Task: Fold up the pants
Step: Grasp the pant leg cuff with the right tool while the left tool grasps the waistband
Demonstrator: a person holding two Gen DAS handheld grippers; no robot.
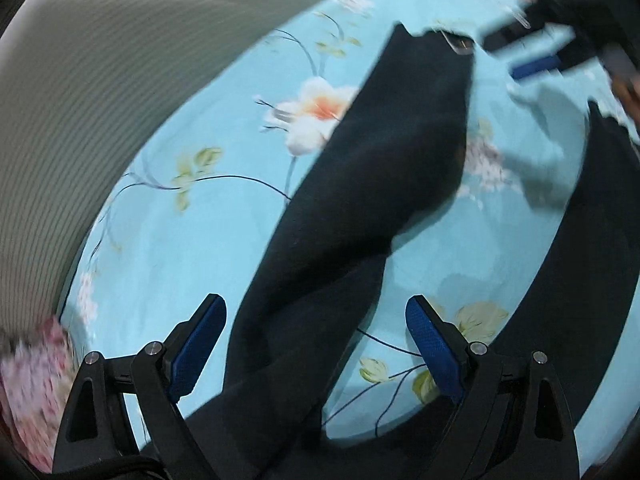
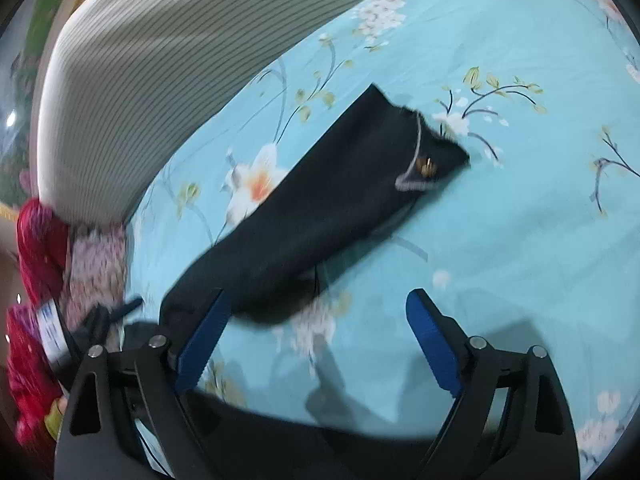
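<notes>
Black pants (image 1: 360, 184) lie on the bed, on the blue floral sheet (image 1: 192, 232), already doubled lengthwise into a long strip, waistband end (image 2: 424, 160) farthest from both cameras.

Left hand-held gripper (image 1: 316, 344) straddles the strip near its lower end, jaws wide, pads clear of the cloth. Right hand-held gripper (image 2: 318, 340) is open over bare sheet, holding nothing.

Risks, as a guess: pinching only the top layer splits the stack; catching sheet with the cloth drags it; a one-sided lift skews the fold.

Count: one pair of pants, two hand-held grippers, one striped pillow (image 2: 160, 60).
</notes>
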